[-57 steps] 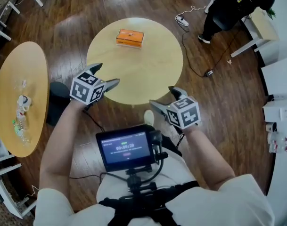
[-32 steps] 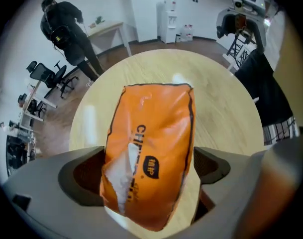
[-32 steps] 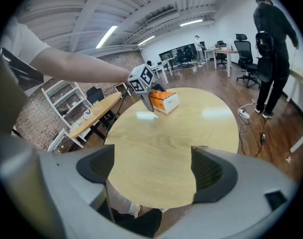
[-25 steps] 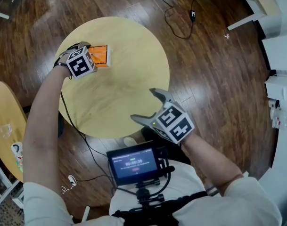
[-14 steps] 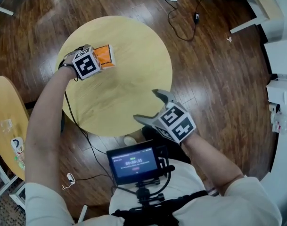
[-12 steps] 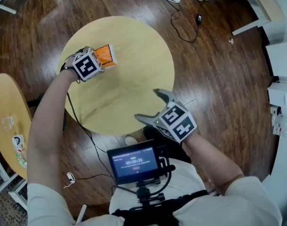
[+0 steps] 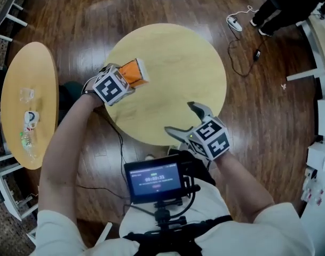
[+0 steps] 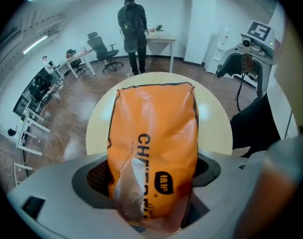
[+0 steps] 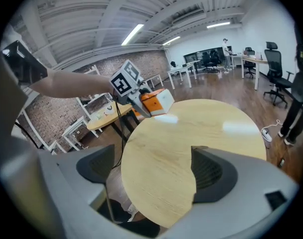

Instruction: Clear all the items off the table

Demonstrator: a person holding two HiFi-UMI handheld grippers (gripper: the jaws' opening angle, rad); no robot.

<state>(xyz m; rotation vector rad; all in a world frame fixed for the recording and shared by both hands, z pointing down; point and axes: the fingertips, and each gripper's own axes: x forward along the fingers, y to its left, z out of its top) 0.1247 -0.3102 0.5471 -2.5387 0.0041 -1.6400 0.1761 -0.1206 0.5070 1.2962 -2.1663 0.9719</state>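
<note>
An orange tissue pack (image 7: 138,71) with a white end is off the round wooden table (image 7: 178,63), held over its left part. My left gripper (image 7: 127,79) is shut on it; its jaws have just been closing around the pack. The left gripper view shows the pack (image 8: 153,153) standing up between both pads, with the table (image 8: 213,118) below it. My right gripper (image 7: 179,118) is open and holds nothing, over the table's near edge. From the right gripper view, the bare tabletop (image 9: 191,128) lies between its jaws (image 9: 153,171), and the pack (image 9: 153,102) hangs at the far left.
A second oval table (image 7: 29,100) at the left carries several small items. A person (image 7: 290,4) stands at the top right beside a white desk. A power strip (image 7: 234,21) and cables lie on the wooden floor. A monitor (image 7: 154,179) sits on the chest rig.
The left gripper closed on the orange pack, lifted it off the table and carried it toward the near left edge, rolling as it went. The right gripper stays open.
</note>
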